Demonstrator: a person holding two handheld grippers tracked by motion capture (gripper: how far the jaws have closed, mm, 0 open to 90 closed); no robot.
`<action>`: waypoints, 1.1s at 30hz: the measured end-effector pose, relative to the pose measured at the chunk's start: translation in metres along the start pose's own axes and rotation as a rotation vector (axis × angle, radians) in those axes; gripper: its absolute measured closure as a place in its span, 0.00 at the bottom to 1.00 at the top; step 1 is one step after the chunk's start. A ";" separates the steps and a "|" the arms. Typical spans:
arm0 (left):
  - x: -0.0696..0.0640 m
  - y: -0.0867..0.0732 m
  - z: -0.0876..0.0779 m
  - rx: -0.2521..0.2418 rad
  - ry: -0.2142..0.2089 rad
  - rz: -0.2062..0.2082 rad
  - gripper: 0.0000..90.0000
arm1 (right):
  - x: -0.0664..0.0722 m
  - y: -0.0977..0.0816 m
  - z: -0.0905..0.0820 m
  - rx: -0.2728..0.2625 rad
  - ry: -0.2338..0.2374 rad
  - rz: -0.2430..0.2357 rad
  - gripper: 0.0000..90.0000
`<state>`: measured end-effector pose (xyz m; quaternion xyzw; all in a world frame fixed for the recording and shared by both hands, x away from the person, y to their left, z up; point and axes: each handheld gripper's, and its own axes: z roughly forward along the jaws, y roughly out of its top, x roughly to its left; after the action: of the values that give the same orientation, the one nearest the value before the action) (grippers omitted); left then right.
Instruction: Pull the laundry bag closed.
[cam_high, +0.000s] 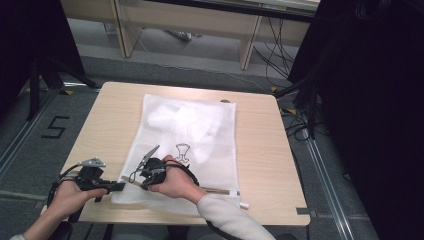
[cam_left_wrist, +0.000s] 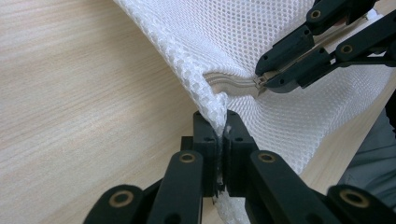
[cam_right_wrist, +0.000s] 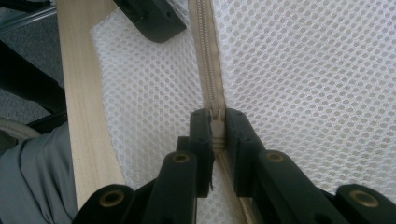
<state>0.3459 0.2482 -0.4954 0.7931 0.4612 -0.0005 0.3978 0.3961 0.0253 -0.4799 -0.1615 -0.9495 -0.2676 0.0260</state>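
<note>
A white mesh laundry bag (cam_high: 210, 150) lies flat on the wooden table (cam_high: 110, 115) with white cloth (cam_high: 175, 120) inside it. A beige zipper (cam_high: 220, 190) runs along its near edge. My left gripper (cam_high: 119, 186) is shut on the bag's near left corner, and the mesh (cam_left_wrist: 196, 42) is bunched between its jaws (cam_left_wrist: 223, 128). My right gripper (cam_high: 141, 184) is shut on the zipper pull (cam_right_wrist: 217, 122), close beside the left one. The left gripper view shows the right gripper (cam_left_wrist: 261, 83) on the zipper (cam_left_wrist: 229, 84). The zipper (cam_right_wrist: 208, 56) runs on ahead between mesh panels (cam_right_wrist: 303, 70).
The table's near edge (cam_right_wrist: 79, 93) lies just beside the bag. A small white tab (cam_high: 244, 205) sticks out at the bag's near right corner. Cables (cam_high: 280, 55) and wooden furniture legs (cam_high: 247, 45) stand beyond the table, and a "5" (cam_high: 55, 127) marks the floor at left.
</note>
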 end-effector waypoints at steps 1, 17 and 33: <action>0.000 0.000 0.000 0.002 -0.002 0.000 0.95 | 0.000 0.000 0.000 0.001 -0.001 0.000 0.92; 0.001 0.000 0.001 0.002 0.007 -0.006 0.95 | -0.002 -0.007 -0.005 0.005 -0.010 0.010 0.92; 0.001 -0.001 0.004 -0.016 0.014 -0.012 0.95 | -0.005 -0.015 -0.011 0.011 -0.009 0.015 0.92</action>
<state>0.3467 0.2469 -0.4991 0.7871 0.4688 0.0065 0.4008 0.3960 0.0060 -0.4782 -0.1697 -0.9498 -0.2616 0.0247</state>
